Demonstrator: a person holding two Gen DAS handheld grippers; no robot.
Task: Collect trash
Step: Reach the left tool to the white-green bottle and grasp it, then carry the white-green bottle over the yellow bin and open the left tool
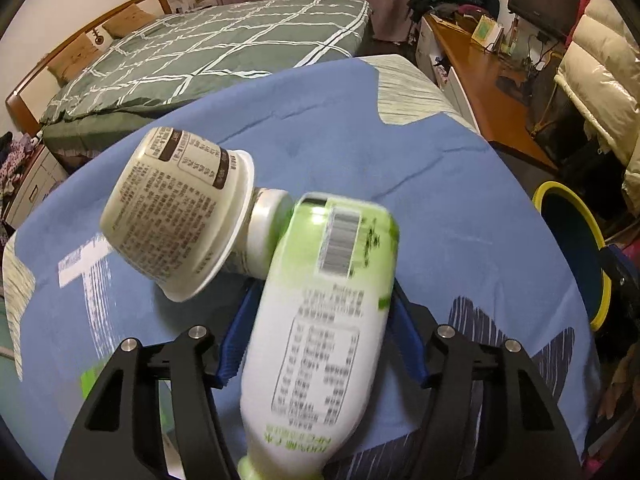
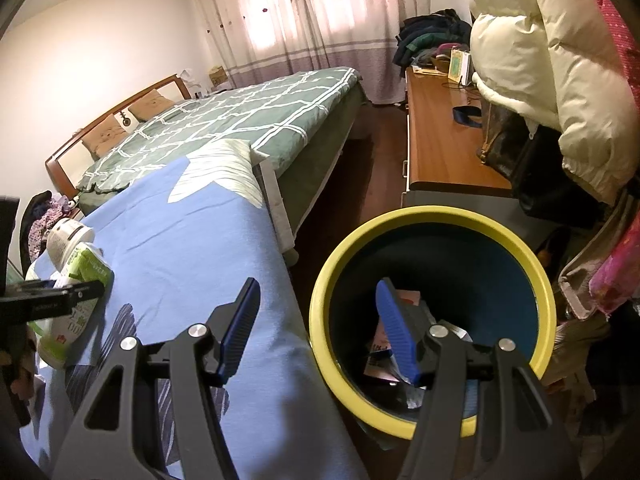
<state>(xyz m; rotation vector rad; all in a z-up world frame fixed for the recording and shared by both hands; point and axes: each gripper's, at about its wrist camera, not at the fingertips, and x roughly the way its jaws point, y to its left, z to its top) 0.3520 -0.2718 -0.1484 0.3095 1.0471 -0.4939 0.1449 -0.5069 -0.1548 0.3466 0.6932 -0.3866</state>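
The blue pads [image 1: 234, 344] of the left gripper [image 1: 320, 332] pinched the body of a green-and-white plastic bottle [image 1: 320, 332], one pad against each side, the bottle lying lengthwise between them with its white cap pointing away. Just beyond the cap, touching it, a cream paper cup [image 1: 172, 212] printed with small text lay tipped on its side on the blue bedspread [image 1: 460, 208]. The right gripper [image 2: 316, 332] stood with its blue fingers [image 2: 240, 332] spread and nothing between them, poised over the near edge of the bedspread and the yellow-rimmed, dark blue bin [image 2: 540, 272] to its right. Scraps of packaging lay in the bin's bottom. Farther off stood a bed with a green checked quilt [image 2: 240, 120] and a wooden desk [image 2: 440, 152].
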